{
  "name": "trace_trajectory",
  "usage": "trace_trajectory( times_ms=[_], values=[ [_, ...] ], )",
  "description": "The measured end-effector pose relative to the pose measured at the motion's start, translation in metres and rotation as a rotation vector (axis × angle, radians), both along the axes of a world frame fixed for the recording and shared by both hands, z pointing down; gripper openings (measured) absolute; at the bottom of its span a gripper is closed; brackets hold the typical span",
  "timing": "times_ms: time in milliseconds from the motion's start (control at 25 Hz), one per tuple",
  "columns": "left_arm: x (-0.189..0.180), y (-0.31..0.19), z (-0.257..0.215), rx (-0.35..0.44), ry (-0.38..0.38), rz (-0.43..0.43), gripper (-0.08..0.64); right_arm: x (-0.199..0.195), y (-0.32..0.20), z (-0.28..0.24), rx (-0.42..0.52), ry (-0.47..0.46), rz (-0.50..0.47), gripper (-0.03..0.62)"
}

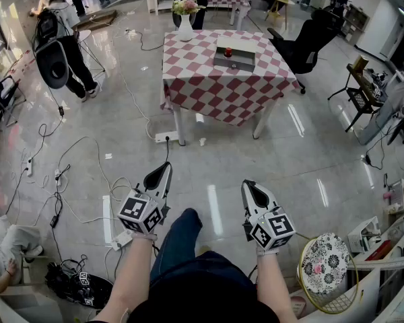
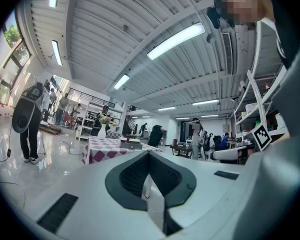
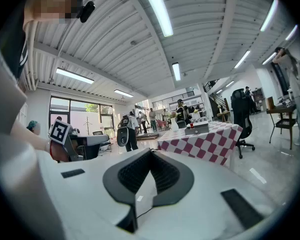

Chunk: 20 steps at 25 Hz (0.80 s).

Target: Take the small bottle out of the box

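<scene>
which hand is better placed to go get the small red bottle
Right, slightly: the grey box with the small red bottle lines up better with the right tongs than the left tongs; both are far off.

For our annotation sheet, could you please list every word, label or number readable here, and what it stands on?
No text is readable.
The left gripper and right gripper carry only black-and-white square markers, no letters.
Any print on the box is too small.
</scene>
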State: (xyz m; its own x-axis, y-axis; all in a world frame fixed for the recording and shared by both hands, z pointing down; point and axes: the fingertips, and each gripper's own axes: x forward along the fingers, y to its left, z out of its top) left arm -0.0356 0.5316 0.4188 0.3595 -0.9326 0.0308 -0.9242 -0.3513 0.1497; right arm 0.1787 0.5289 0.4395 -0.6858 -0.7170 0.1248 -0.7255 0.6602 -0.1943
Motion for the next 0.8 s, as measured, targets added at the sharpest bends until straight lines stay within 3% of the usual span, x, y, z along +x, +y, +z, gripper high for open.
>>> trace_trajectory(
  times_ms=[480, 800],
  values=[
    [-0.015, -0.07, 0.021, -0.025, 0.031, -0.001, 0.002, -0.015, -0.073, 0.004, 0.014, 0.0, 0.026, 0.003],
    [-0.022, -0.145, 0.027, -0.052, 0.044, 0.028, 0.002, -0.019, -0.14, 0.01, -0.008, 0.022, 0.058, 0.003]
  ],
)
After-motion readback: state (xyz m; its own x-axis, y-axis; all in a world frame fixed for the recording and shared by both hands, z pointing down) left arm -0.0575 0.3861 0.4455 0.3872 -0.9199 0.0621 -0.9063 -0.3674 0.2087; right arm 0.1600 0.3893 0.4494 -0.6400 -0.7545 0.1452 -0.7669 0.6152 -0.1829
